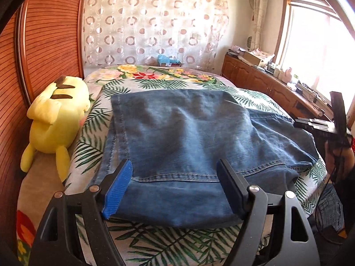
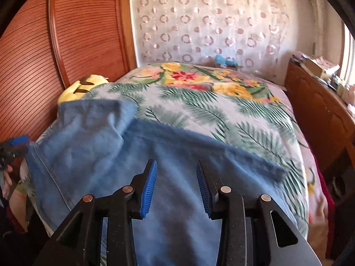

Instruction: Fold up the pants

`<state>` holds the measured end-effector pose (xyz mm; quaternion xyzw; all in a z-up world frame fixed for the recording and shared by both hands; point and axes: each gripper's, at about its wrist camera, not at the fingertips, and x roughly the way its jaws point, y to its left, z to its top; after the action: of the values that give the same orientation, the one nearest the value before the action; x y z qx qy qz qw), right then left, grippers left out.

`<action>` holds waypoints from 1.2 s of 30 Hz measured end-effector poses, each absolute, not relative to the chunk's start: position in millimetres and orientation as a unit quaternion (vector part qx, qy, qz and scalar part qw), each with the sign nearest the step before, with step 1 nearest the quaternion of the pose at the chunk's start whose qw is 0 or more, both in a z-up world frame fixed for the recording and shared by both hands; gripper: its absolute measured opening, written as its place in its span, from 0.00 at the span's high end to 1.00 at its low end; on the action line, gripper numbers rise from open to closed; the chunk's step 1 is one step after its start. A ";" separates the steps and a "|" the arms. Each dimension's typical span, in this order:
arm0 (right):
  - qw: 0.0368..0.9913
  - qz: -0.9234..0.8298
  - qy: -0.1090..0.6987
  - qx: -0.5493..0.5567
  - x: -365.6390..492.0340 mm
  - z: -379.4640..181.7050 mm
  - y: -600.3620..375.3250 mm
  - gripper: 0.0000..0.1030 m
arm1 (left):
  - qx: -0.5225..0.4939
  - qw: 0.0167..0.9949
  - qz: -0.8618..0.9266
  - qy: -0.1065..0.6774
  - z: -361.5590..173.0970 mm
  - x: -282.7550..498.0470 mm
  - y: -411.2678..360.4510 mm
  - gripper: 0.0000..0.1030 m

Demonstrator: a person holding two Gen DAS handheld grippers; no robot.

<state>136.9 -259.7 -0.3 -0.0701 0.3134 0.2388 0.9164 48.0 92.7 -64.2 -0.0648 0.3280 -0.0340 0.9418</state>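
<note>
Two tools hang over folded blue jeans (image 1: 177, 133) on the bed (image 1: 155, 243). The left tool (image 1: 175, 188) is spread wide above the near fold, pinching nothing. The right tool (image 2: 176, 188) stands partly apart over the denim, gripping nothing. Beyond, a yellow plush toy (image 1: 55, 119) lies beside the wooden headboard (image 1: 48, 33).

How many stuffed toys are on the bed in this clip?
1. A yellow plush toy lies at the bed's left edge against the wooden panel, beside the jeans. Others may be hidden.
</note>
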 end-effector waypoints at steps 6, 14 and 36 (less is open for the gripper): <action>0.925 0.180 0.329 -0.054 102.9 -19.5 -320.1 0.62 | -0.046 0.946 -0.019 0.321 -61.0 51.9 88.0 0.24; 0.926 0.127 0.354 -0.030 73.2 -40.7 -372.0 0.56 | -0.044 0.941 0.017 0.336 -67.7 48.0 120.9 0.36; 0.924 0.113 0.365 0.003 54.9 -49.6 -391.1 0.51 | -0.052 0.938 0.040 0.342 -85.5 29.6 145.7 0.96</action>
<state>54.9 -391.1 -49.6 0.0026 0.3649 0.1130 0.9242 29.6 145.7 -85.5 -0.0523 0.3417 0.0400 0.9375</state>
